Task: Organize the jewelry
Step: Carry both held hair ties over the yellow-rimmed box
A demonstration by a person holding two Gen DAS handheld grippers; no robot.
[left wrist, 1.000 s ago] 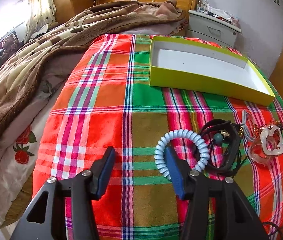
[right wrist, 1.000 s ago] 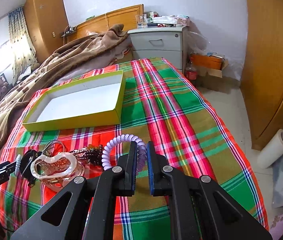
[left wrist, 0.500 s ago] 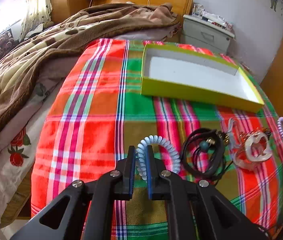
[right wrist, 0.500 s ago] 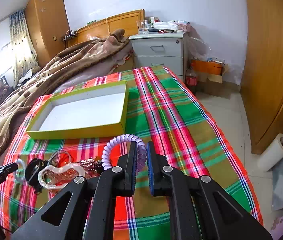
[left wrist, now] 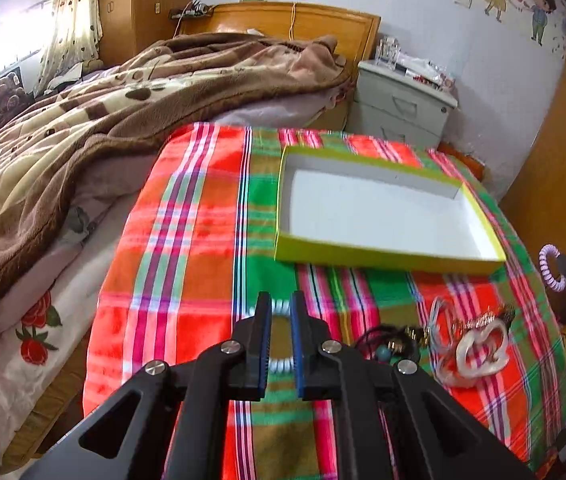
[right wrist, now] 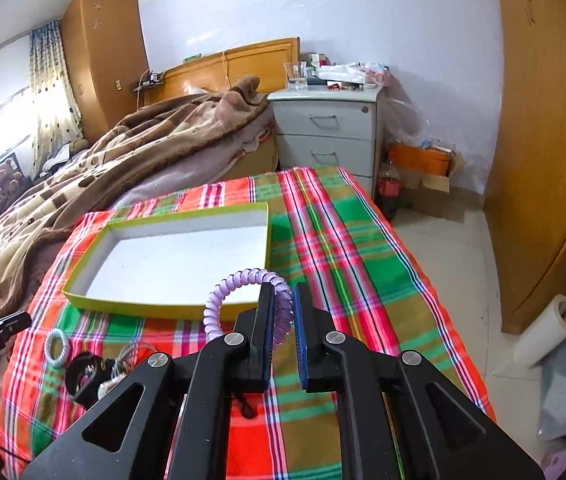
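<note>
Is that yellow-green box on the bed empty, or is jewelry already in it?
Empty: the box shows only bare white floor in both views.

Left gripper (left wrist: 281,312) clamped on pale blue coil band (left wrist: 281,366), right gripper (right wrist: 283,312) clamped on purple coil band (right wrist: 239,284); both angled down, near side of yellow box (left wrist: 383,258).

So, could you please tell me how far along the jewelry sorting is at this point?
Nothing is done yet: the yellow box holds nothing. In hand: the left hand-held gripper grips a pale blue coil bracelet, the right hand-held gripper a purple coil bracelet. Left: a black cord necklace, a clear bangle and a beaded piece on the plaid cloth.
</note>
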